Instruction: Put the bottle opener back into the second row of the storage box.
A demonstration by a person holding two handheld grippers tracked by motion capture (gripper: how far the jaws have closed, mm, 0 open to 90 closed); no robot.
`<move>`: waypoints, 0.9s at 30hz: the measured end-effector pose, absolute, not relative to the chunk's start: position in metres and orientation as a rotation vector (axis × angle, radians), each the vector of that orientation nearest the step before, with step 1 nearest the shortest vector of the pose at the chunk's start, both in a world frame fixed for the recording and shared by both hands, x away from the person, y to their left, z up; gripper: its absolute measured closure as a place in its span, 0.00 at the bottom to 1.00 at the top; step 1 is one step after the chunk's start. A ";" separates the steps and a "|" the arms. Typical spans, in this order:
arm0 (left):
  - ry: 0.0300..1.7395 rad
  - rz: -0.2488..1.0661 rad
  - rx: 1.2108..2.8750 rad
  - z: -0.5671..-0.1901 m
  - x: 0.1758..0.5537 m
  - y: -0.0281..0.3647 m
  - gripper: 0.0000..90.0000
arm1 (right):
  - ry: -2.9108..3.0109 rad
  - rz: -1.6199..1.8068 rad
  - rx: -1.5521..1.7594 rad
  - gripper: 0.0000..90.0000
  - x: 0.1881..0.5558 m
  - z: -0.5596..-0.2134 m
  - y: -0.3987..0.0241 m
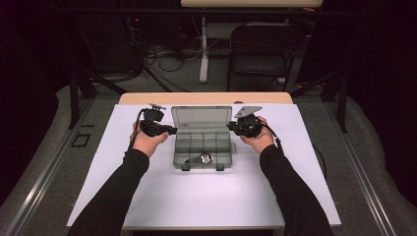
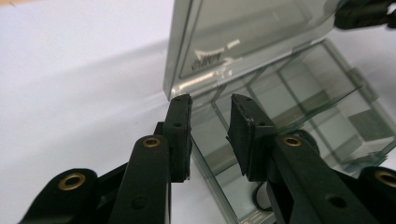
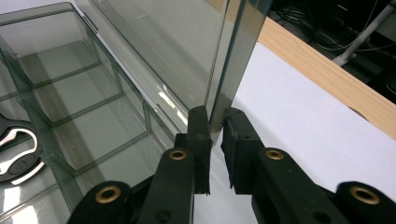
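Both forearms, in dark sleeves, come in from the near edge of the table (image 1: 147,206) and angle inward toward a smoky, see-through plastic box (image 1: 202,147) at the middle of the white sheet that covers the table. The left hand (image 1: 146,141) sits just beside the box's left side with the wrist bent inward, so the left gripper (image 1: 169,130) points across at the hinge corner. In the left gripper view its jaws stand apart, with the box's near wall and lower lid corner showing in the gap and neither pad (image 2: 181,135) pressing on the plastic.

The right hand (image 1: 257,139) mirrors it at the box's right side. The right gripper (image 3: 215,122) is closed on the edge of the lid (image 3: 187,51), which stands upright and open; the thin pane runs down between the two flat black pads.

The box is rigid, glossy and grey-tinted, with straight dividers that cut the base into rectangular compartments and two small latches on the front rim. The lid carries raised lettering near one corner. In the front compartment lies a black and silver tool (image 1: 199,159) with a rounded, looped outline. The gripper jaws are matt black with brass-coloured rivets.
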State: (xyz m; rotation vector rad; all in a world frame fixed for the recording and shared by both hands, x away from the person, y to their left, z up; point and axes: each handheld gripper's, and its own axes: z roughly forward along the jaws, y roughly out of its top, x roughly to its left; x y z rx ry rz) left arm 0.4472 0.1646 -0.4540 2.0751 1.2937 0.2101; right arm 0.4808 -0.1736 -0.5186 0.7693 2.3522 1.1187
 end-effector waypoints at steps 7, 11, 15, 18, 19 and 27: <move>1.279 0.258 2.063 -0.424 0.444 0.170 0.75 | 2.349 1.115 0.771 0.90 0.481 -0.519 -0.173; 1.269 0.302 2.069 -0.409 0.445 0.170 0.78 | 2.348 1.111 0.768 0.90 0.480 -0.519 -0.173; 1.274 0.328 2.056 -0.394 0.451 0.169 0.85 | 2.345 1.108 0.765 0.90 0.480 -0.519 -0.173; 1.274 0.324 2.041 -0.388 0.458 0.166 0.92 | 2.343 1.108 0.766 0.90 0.480 -0.519 -0.173; 1.273 0.326 2.036 -0.386 0.460 0.164 0.93 | 2.344 1.107 0.767 0.90 0.480 -0.519 -0.173; 1.291 0.340 2.010 -0.386 0.479 0.148 1.00 | 2.344 1.109 0.768 0.90 0.480 -0.519 -0.173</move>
